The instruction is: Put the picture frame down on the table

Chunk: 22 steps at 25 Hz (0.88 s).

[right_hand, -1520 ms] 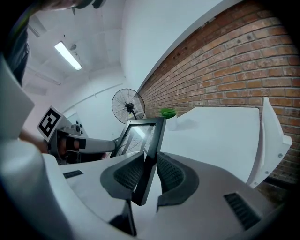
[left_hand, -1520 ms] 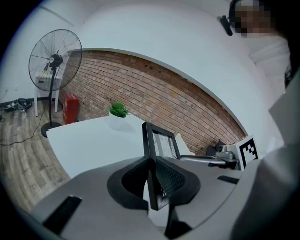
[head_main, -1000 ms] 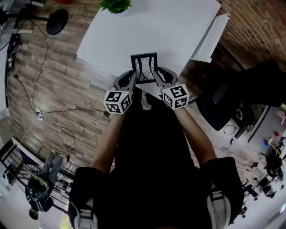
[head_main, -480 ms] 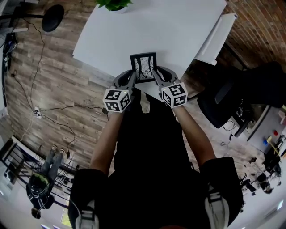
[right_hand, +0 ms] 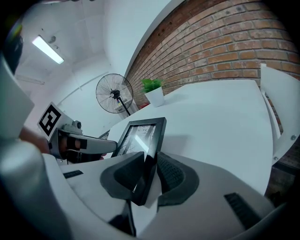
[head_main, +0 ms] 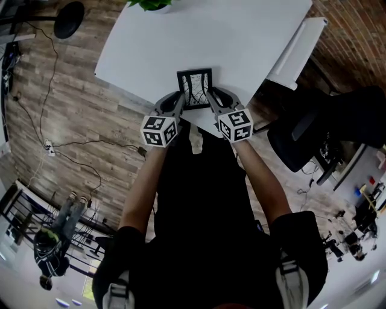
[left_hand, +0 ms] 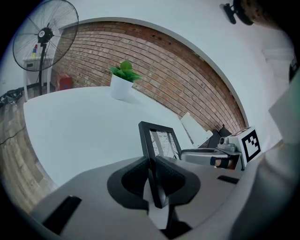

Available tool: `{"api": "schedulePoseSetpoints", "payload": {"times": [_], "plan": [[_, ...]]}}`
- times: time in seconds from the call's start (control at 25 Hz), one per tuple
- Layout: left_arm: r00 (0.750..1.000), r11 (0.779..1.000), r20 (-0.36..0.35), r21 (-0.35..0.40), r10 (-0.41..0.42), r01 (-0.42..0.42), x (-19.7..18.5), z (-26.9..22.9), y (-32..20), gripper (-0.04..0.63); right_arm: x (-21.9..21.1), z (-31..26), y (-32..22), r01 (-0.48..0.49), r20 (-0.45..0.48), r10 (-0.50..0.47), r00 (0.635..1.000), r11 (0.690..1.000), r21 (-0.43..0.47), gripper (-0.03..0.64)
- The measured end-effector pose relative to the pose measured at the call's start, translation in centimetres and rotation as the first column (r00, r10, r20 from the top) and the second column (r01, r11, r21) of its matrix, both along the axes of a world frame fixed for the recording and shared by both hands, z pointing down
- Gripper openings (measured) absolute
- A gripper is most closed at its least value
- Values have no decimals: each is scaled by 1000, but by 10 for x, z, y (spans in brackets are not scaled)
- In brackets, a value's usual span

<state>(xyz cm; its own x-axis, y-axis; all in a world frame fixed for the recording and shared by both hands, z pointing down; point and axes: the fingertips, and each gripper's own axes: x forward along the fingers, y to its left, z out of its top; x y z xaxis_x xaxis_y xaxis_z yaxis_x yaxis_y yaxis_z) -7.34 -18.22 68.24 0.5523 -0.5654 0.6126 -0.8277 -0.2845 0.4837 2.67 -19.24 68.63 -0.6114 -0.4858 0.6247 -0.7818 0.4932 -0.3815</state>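
Observation:
A small black picture frame [head_main: 195, 89] with a pale print of dark branches is held between both grippers over the near edge of the white table [head_main: 205, 36]. My left gripper [head_main: 180, 104] is shut on the frame's left side, and the frame [left_hand: 158, 143] stands upright between its pads. The right gripper [head_main: 211, 101] is shut on the right side of the frame [right_hand: 143, 136]. The frame's lower edge is hidden behind the jaws, so whether it touches the tabletop is unclear.
A potted green plant [head_main: 149, 5] stands at the table's far edge. A white board [head_main: 298, 52] leans along the table's right side, near a black office chair [head_main: 313, 130]. A standing fan [left_hand: 44, 35] and cables [head_main: 54, 90] are on the wood floor to the left.
Both grippers with the frame have shifted slightly forward over the table; the grip on it is the same.

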Motion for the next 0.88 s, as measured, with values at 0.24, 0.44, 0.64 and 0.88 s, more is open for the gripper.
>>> {"api": "schedulePoseSetpoints", "payload": {"times": [0.24, 0.44, 0.64, 0.88], "plan": [[1000, 1000, 9, -14, -8, 8, -1, 10, -1, 63, -2, 6, -1, 11, -8, -11, 1000, 1000, -5, 86], [1000, 1000, 14, -26, -11, 11, 0, 12, -1, 64, -1, 6, -3, 12, -34, -12, 999, 1000, -11, 87], [1000, 999, 10, -39, -9, 9, 0, 15, -6, 64, -2, 10, -8, -3, -74, 2, 997, 1000, -25, 87], [1000, 998, 14, -56, 20, -20, 0, 19, -6, 64, -3, 15, -8, -4, -119, -2, 993, 999, -43, 91]]}}
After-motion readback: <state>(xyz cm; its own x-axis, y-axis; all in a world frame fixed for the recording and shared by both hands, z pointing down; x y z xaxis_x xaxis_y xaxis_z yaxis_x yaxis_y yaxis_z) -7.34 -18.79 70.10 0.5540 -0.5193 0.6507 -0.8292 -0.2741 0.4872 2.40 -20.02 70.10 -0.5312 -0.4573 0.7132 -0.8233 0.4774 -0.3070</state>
